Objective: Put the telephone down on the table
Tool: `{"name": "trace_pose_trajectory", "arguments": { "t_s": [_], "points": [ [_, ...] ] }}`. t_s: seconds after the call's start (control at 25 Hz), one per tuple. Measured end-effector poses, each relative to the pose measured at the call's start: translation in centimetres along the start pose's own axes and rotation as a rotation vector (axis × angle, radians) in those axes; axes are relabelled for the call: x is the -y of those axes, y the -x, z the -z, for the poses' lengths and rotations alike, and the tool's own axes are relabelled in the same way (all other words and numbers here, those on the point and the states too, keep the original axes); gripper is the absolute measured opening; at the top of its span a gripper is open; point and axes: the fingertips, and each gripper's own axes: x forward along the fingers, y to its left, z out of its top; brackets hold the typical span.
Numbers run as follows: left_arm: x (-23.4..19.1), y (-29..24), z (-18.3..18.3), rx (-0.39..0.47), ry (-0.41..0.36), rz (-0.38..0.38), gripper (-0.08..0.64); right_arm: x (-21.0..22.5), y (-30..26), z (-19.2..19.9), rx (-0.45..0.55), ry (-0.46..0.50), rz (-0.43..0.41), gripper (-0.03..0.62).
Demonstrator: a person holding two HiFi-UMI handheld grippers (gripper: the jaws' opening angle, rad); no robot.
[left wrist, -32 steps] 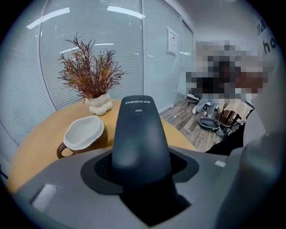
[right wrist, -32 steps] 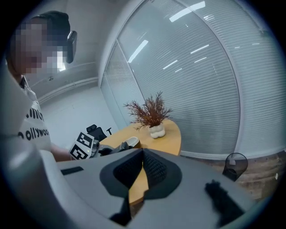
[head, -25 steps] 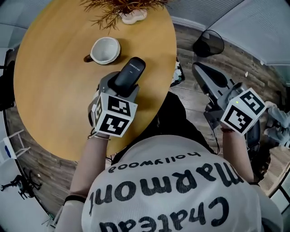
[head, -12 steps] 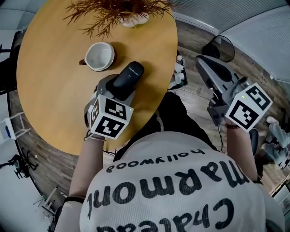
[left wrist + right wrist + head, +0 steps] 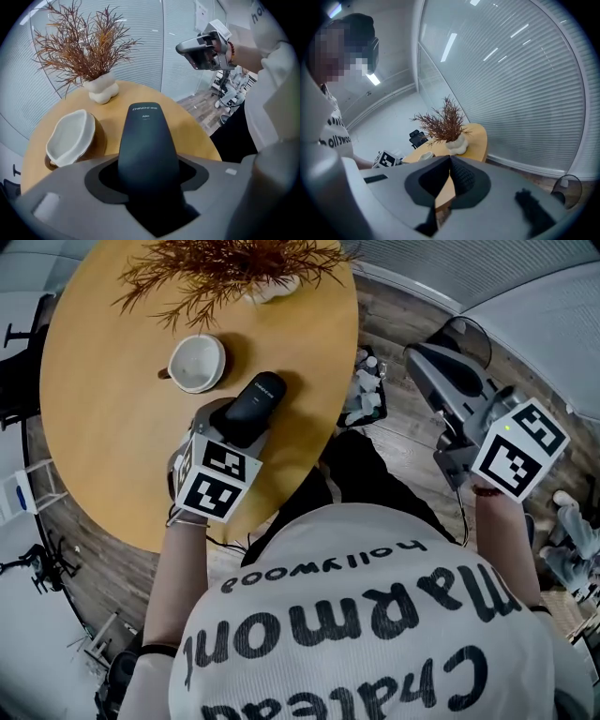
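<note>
Left gripper [image 5: 236, 420] keeps its clamp on the black telephone [image 5: 258, 395], barely shifted beside the cup [image 5: 195, 362] over the table [image 5: 103, 446]; setting it down remains.

The person's white shirt [image 5: 356, 634] reads "Chateau Marmont hollywood"; print on the telephone [image 5: 146, 140] is too fine to read.

Left gripper [image 5: 232, 426] reaches forward, jaws clamped on the telephone [image 5: 253, 399], while right gripper [image 5: 424, 364] is held out sideways, jaws together.
</note>
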Motion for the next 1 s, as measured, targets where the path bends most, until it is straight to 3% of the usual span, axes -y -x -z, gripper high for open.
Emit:
{"name": "trace_pose_trajectory", "arguments": {
  "t_s": [0.48, 1.0],
  "points": [
    [-0.1, -0.3, -0.2, -0.026, 0.025, 0.097, 0.29, 0.9, 0.1, 0.3, -0.003, -0.008, -0.019, 0.015],
    [-0.1, -0.4, -0.1, -0.02, 0.04, 0.123, 0.29, 1.1, -0.1, 0.1, 0.018, -0.02, -0.005, 0.015]
  ]
}}
